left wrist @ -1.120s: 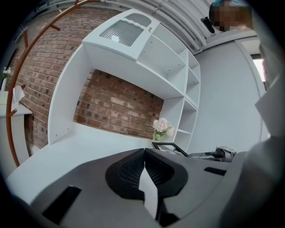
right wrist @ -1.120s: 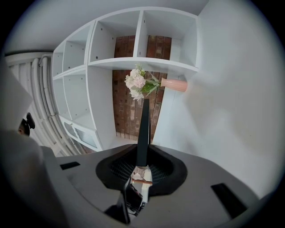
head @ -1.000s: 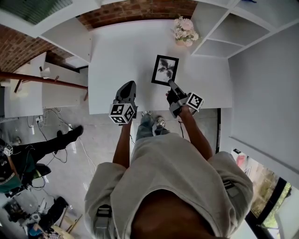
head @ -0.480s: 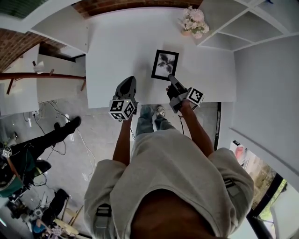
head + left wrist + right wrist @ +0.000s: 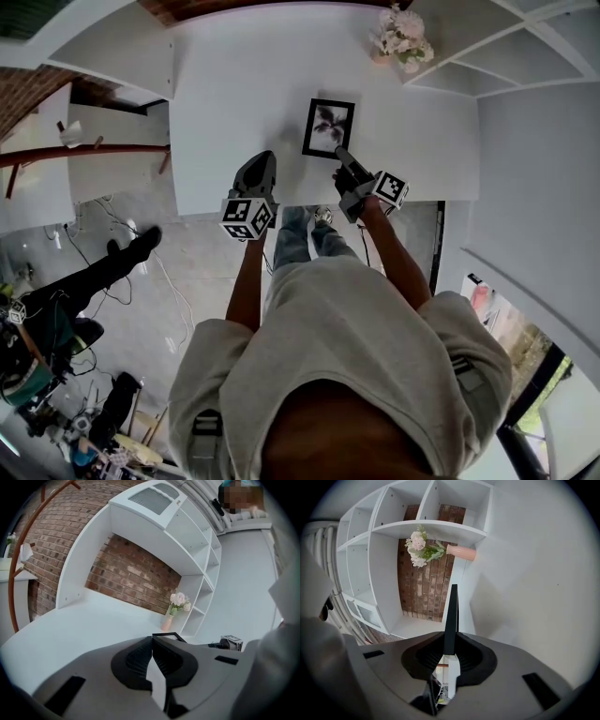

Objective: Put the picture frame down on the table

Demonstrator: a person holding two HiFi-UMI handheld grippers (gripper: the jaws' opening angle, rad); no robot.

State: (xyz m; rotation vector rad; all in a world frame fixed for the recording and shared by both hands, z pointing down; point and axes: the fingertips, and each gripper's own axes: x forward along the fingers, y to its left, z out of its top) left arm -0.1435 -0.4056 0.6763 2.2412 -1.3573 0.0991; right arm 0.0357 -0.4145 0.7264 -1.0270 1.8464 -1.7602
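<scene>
Picture frame (image 5: 329,127) held over the counter's (image 5: 234,84) near right part
Right gripper (image 5: 340,155) fingers clamp its near edge; the head view shows its dark print, the right gripper view only a thin edge. Left gripper (image 5: 263,159) fingers closed, empty.

Table (image 5: 244,84): white, plain rectangular top, matte finish. Far edge set against a brick wall (image 5: 131,573); right end just beside white open shelving (image 5: 450,56); near edge over a grey floor (image 5: 187,272).

On it: one slim pink vase (image 5: 167,622), upright, holding pale pink and white flowers (image 5: 401,36), at the far right corner close to the shelving.
</scene>
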